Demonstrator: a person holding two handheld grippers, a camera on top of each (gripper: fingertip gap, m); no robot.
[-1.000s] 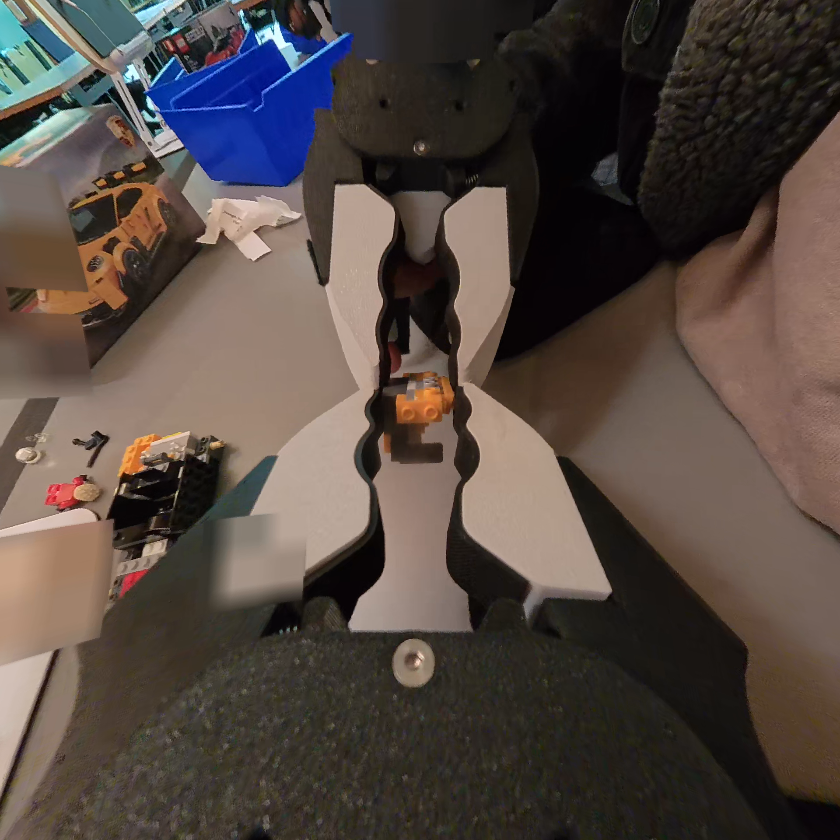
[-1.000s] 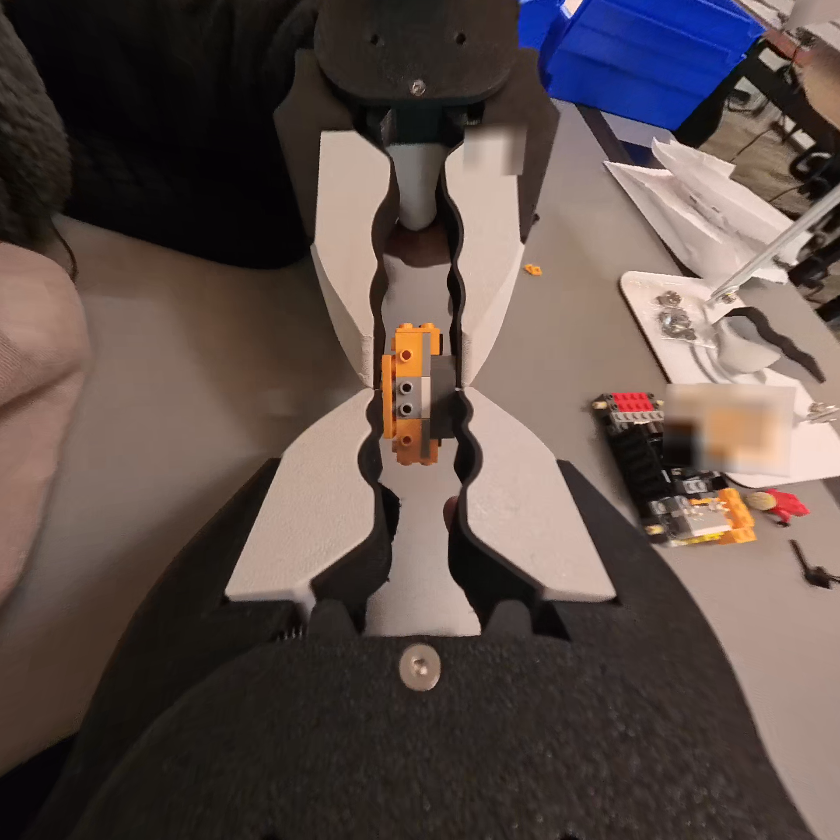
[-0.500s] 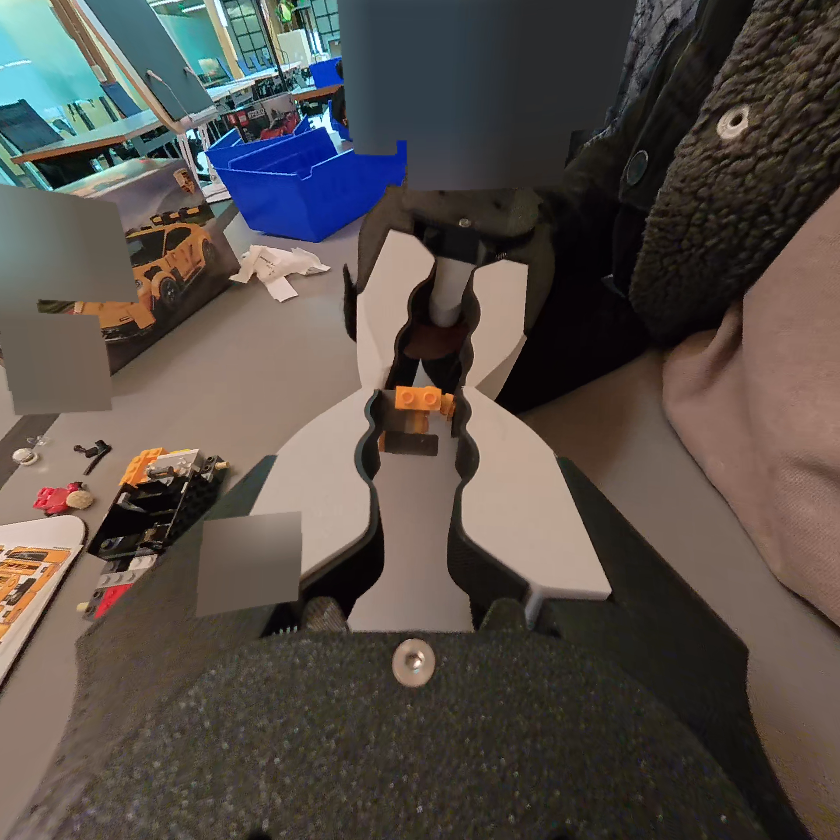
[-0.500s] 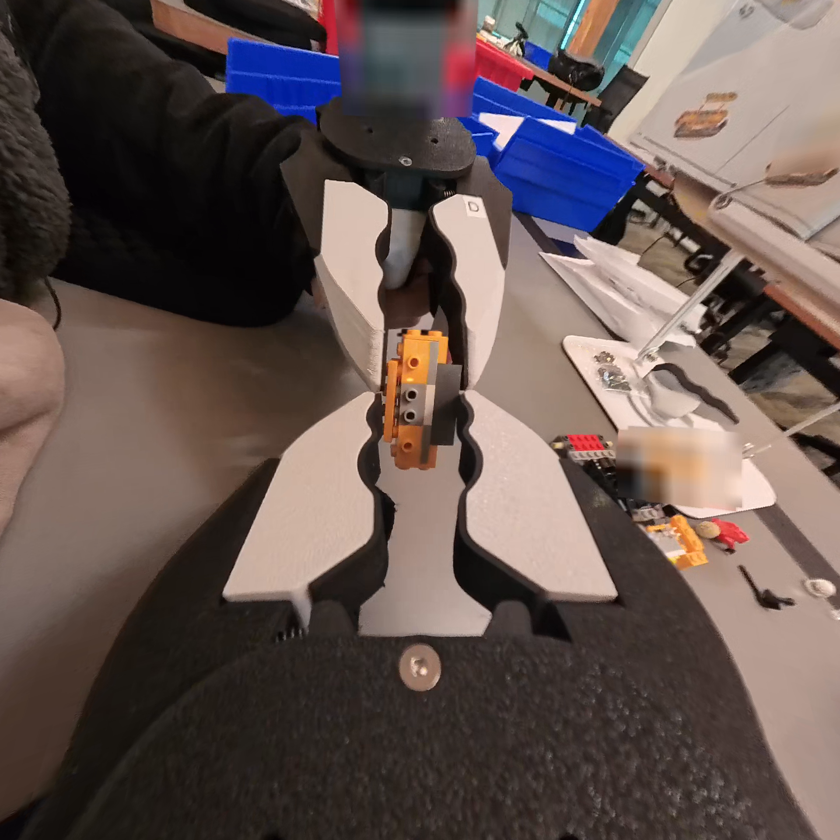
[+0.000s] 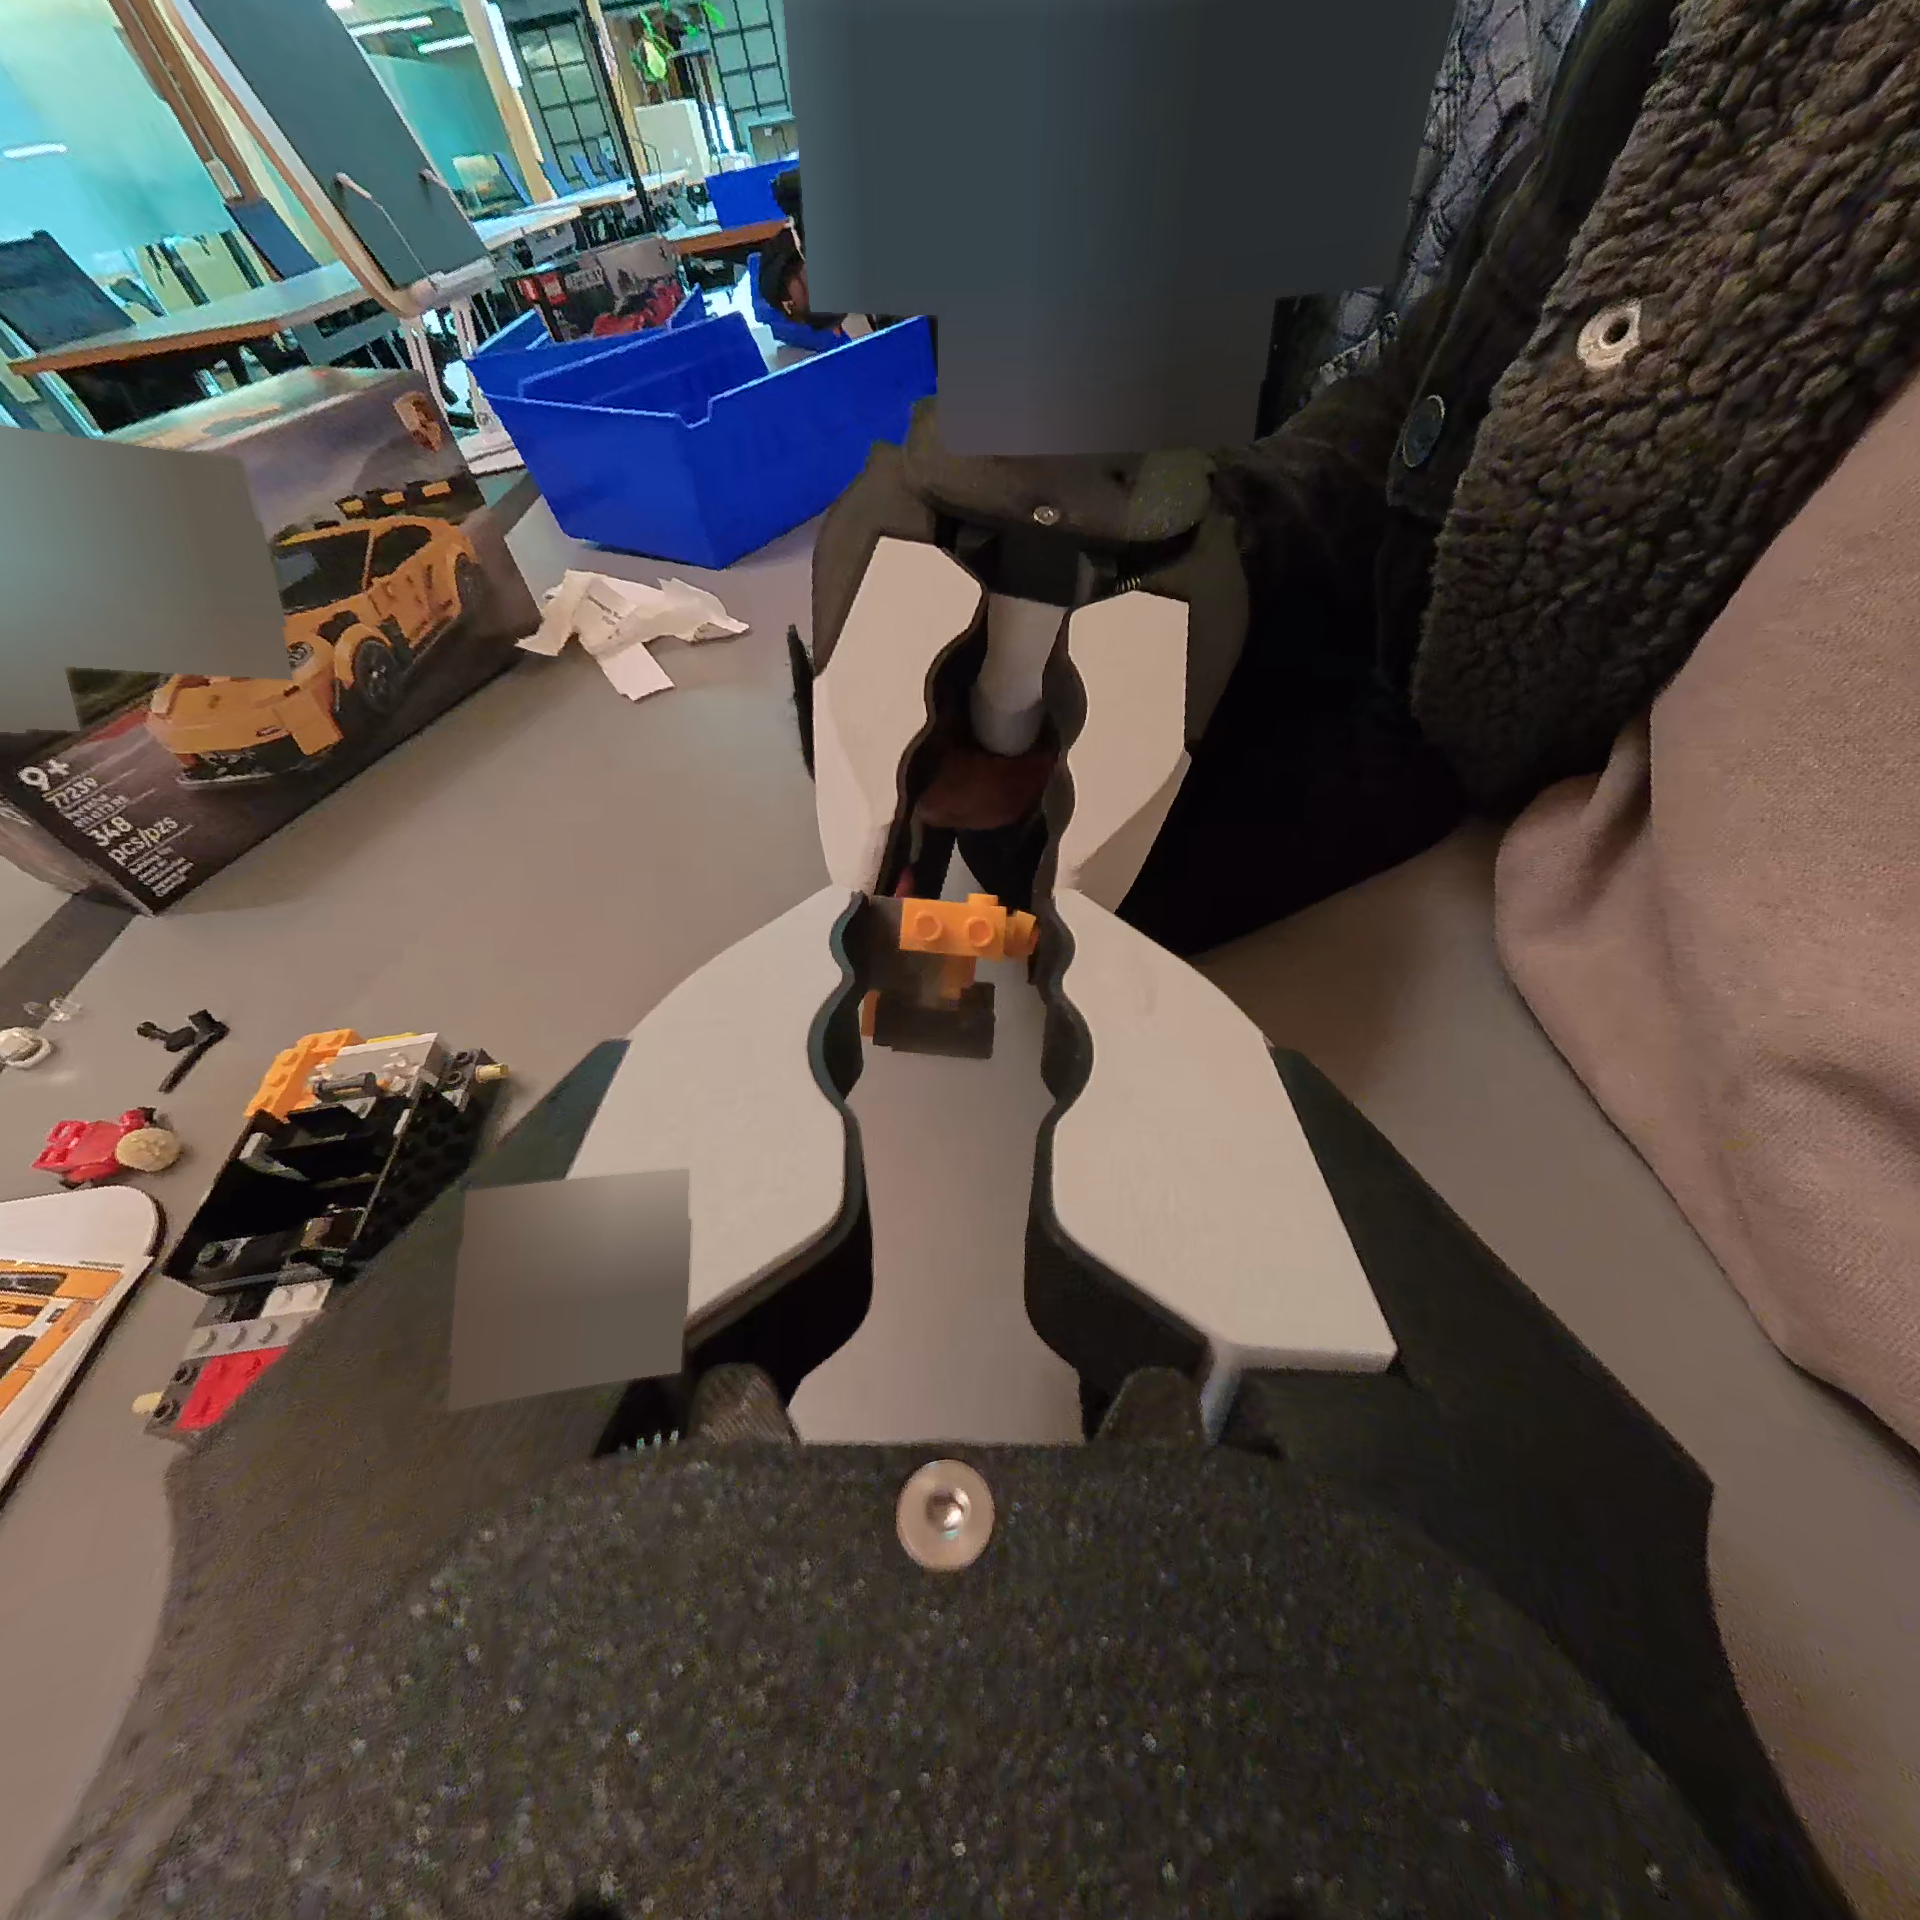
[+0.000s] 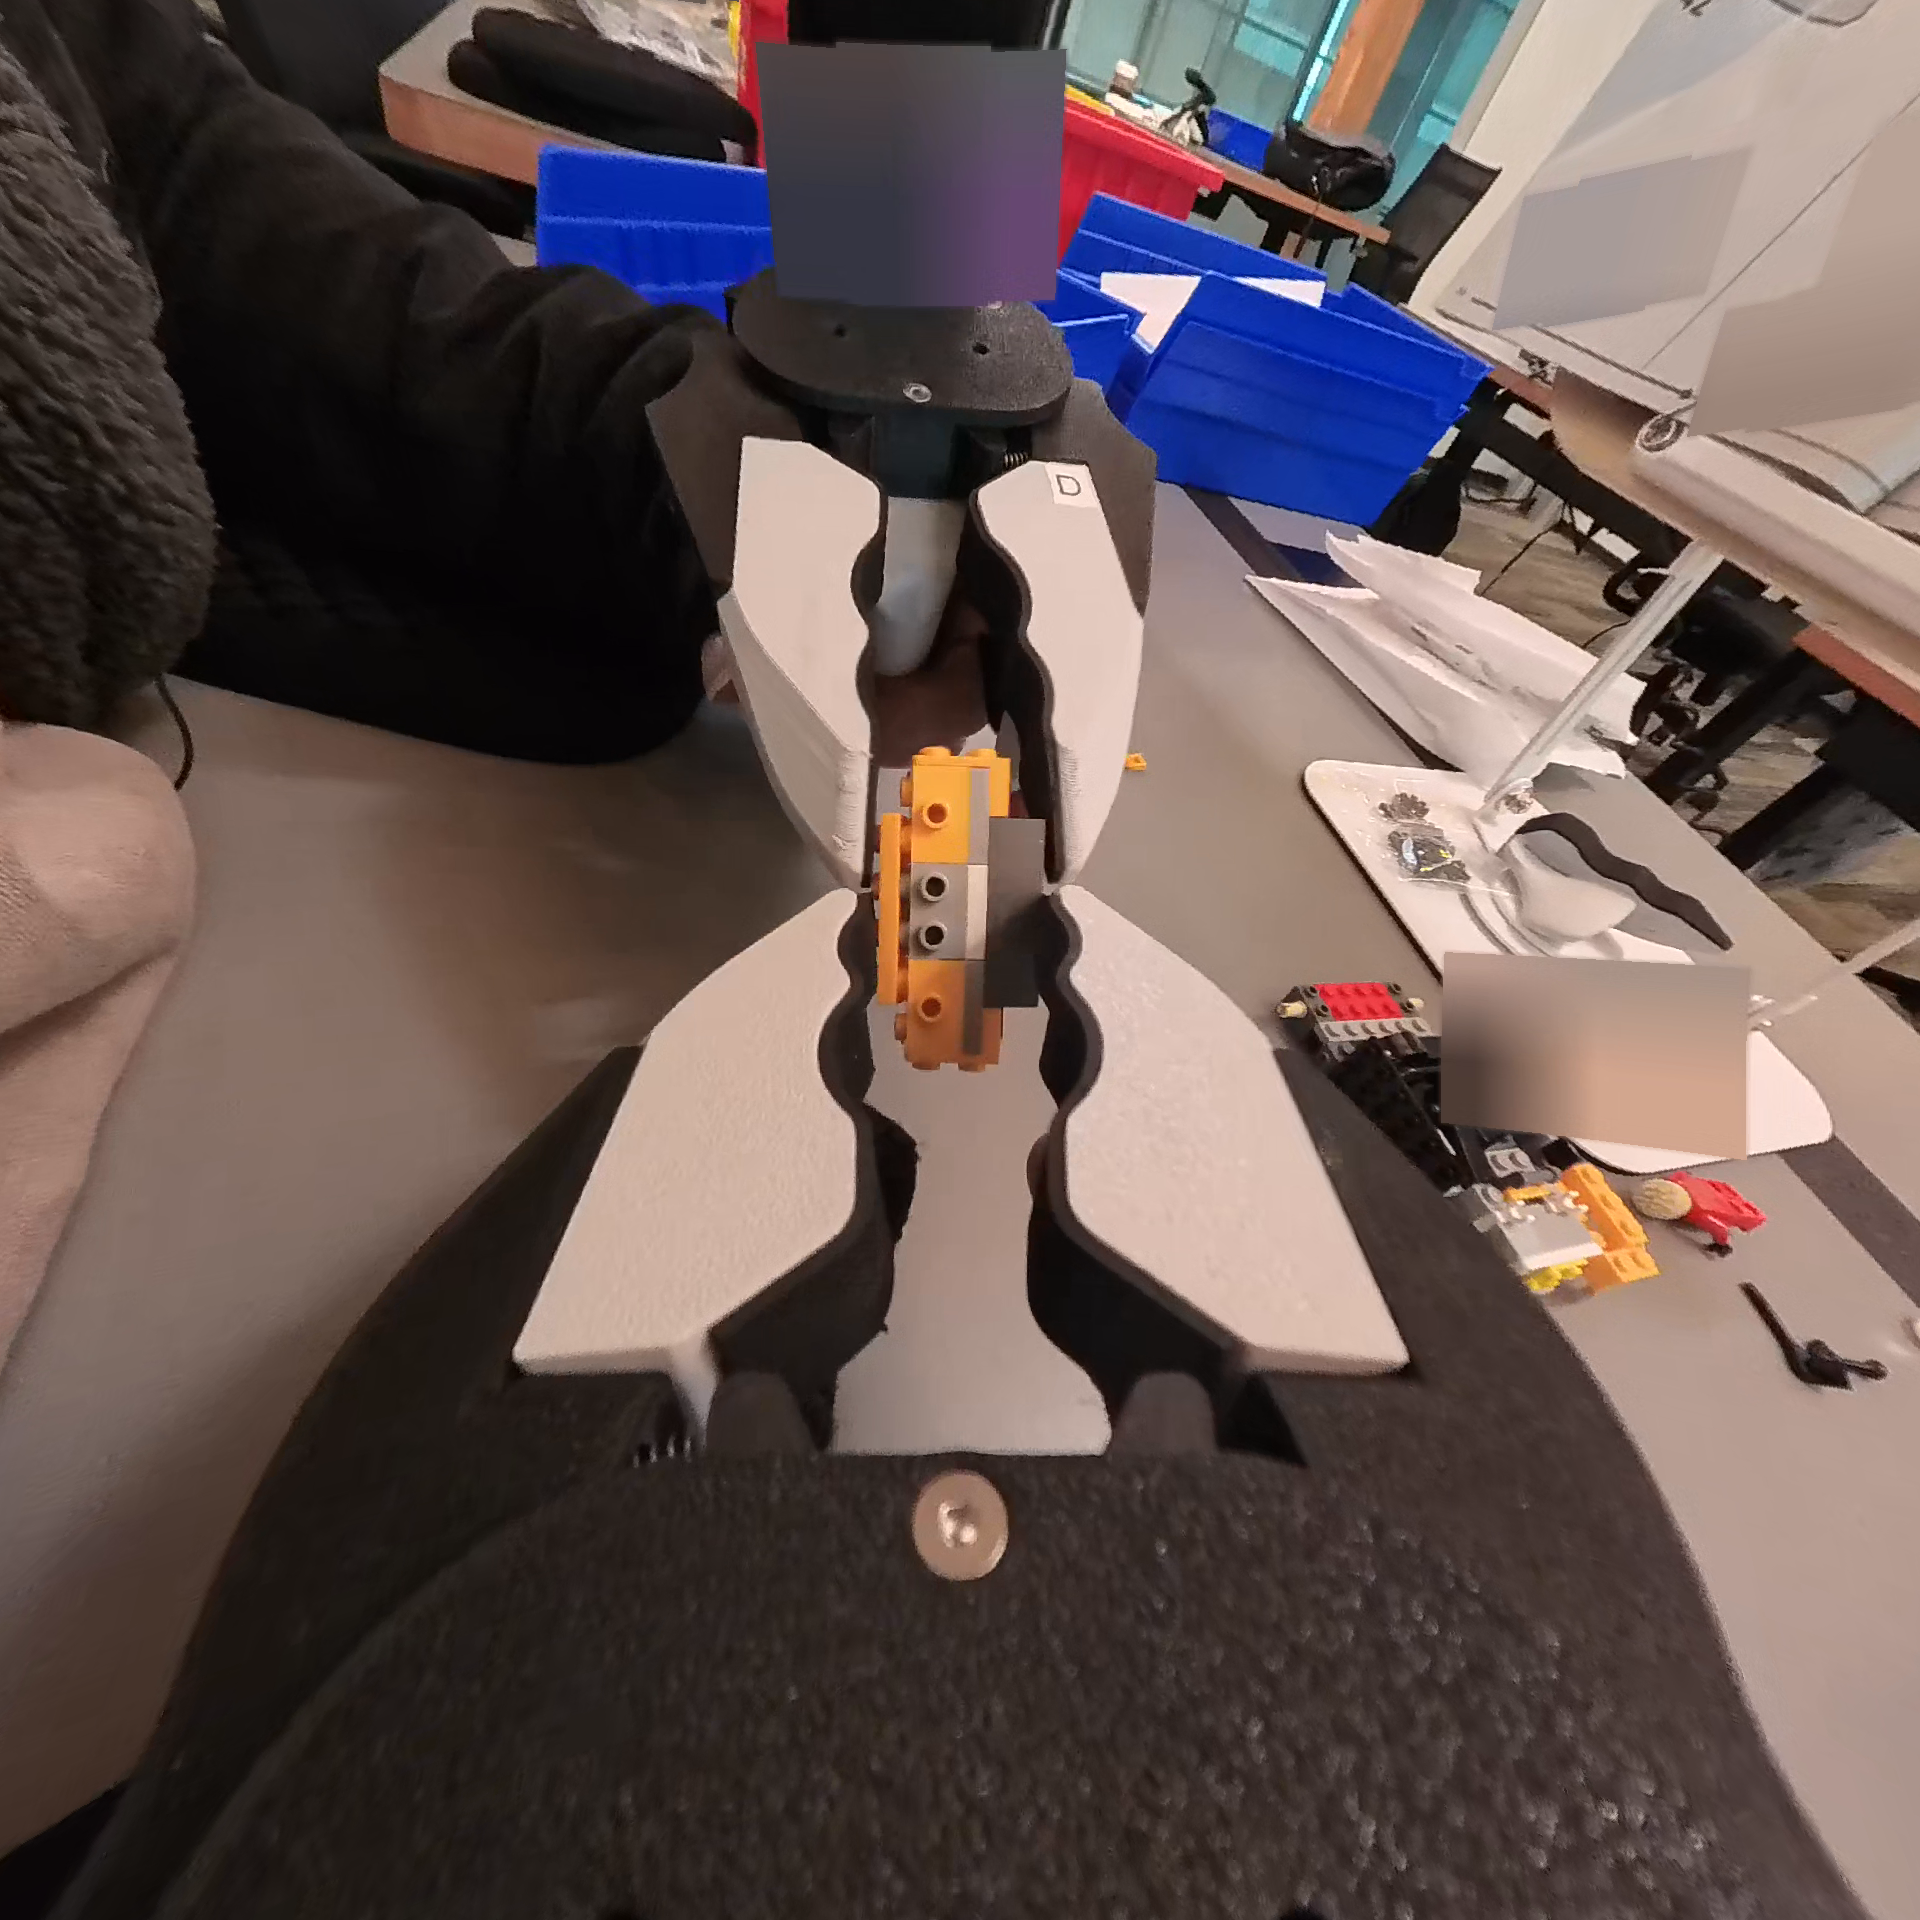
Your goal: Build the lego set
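My left gripper point(image 5: 951, 925) and right gripper point(image 6: 956, 904) meet tip to tip above the grey table point(image 5: 582, 831). Both are shut on one small orange, grey and black lego sub-assembly point(image 6: 940, 914), each from its own end. In the left wrist view the sub-assembly point(image 5: 951, 966) shows orange studs on top and a black plate below. A partly built black car chassis point(image 5: 322, 1174) with orange and grey parts lies on the table to the left. It also shows in the right wrist view point(image 6: 1392, 1081).
A lego box with a yellow car point(image 5: 291, 644), blue bins point(image 5: 707, 436), crumpled paper point(image 5: 623, 613), an instruction booklet point(image 5: 52, 1299) and a red minifigure part point(image 5: 94, 1143) lie around. A white tray point(image 6: 1371, 821) holds small bags. A person's jacket point(image 5: 1662, 520) is close. Less than 4 cm separates the two grippers' tips.
Both grippers have tilted upward together with the sub-assembly still between them, so more of the room shows. The parts on the table have not moved.
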